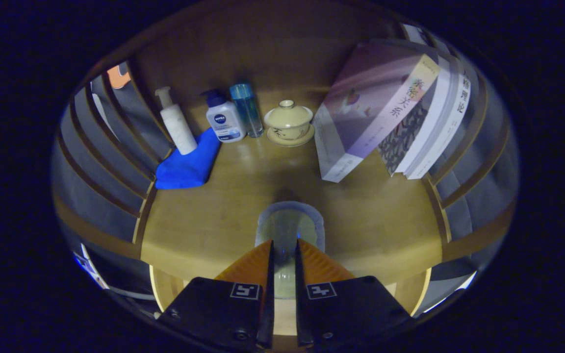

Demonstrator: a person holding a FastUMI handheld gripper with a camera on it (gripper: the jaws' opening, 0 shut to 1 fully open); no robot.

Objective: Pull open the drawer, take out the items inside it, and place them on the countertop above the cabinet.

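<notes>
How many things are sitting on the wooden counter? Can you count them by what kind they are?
Bottles: 3 (white pump bottle, blue-capped pump bottle, clear blue bottle)
Books: 3, leaning together
Lidded cup on saucer: 1
Blue cloth: 1
Flat clear packet, held between the fingers of the hand-held gripper: 1
Total: 9

bottles [223, 117] behind cloth [188, 164] on countertop [243, 196]; lidded cup [289, 122] between bottles and leaning books [390, 113].
</notes>
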